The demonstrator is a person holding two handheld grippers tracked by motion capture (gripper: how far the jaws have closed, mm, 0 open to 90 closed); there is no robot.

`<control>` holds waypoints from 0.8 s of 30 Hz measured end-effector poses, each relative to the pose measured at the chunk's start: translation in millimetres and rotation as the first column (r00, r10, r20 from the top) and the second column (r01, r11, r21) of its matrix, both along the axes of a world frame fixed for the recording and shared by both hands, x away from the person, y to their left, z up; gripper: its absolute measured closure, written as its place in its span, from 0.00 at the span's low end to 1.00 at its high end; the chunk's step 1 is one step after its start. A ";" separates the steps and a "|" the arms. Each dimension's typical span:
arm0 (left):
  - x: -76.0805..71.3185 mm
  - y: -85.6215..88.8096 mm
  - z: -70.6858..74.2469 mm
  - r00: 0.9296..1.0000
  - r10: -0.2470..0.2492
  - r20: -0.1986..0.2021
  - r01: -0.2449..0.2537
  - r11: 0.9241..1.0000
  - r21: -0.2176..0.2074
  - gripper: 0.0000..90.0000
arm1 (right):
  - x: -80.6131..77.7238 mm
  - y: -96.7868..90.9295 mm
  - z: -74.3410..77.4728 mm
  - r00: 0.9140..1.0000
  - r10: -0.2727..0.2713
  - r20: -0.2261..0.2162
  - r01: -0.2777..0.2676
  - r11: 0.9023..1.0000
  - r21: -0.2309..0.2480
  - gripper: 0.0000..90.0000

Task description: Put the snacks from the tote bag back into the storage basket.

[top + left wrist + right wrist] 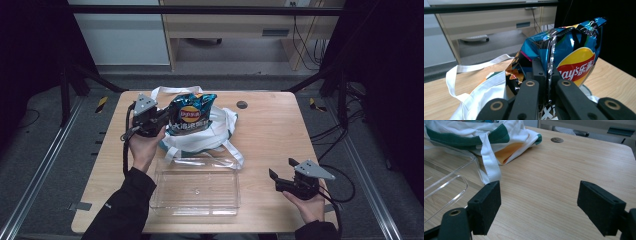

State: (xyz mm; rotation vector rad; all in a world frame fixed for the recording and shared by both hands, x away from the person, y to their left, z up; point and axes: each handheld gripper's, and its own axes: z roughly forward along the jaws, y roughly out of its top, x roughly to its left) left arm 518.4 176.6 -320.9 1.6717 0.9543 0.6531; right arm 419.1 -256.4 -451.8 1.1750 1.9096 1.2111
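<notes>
A blue Lay's chip bag hangs over the white cloth tote bag at the back of the table. My left gripper is shut on the chip bag's left edge. In the left gripper view the jaws pinch the bag's silver seam, with the bag rising beyond them. My right gripper rests open near the table's front right, nothing between its pads. A clear plastic tray lies in front of the tote bag.
The tote bag's green-trimmed edge and a white strap lie beside the tray's corner. A round grommet hole sits at the table's back. Bare wood spreads ahead of the right gripper.
</notes>
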 end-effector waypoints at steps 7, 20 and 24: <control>-18.6 3.8 14.4 1.000 -0.025 0.013 0.025 1.000 -0.011 1.00 | -0.2 0.2 0.1 1.000 0.005 0.005 -0.005 1.000 0.005 0.21; -48.2 12.9 26.0 0.998 -0.056 0.042 0.057 0.998 -0.019 1.00 | -0.8 0.6 0.0 1.000 0.008 0.003 -0.008 1.000 0.006 0.21; -59.2 14.3 25.5 0.996 -0.073 0.043 0.074 0.997 -0.023 1.00 | -0.7 0.5 -0.1 1.000 0.008 0.004 -0.008 1.000 0.002 0.21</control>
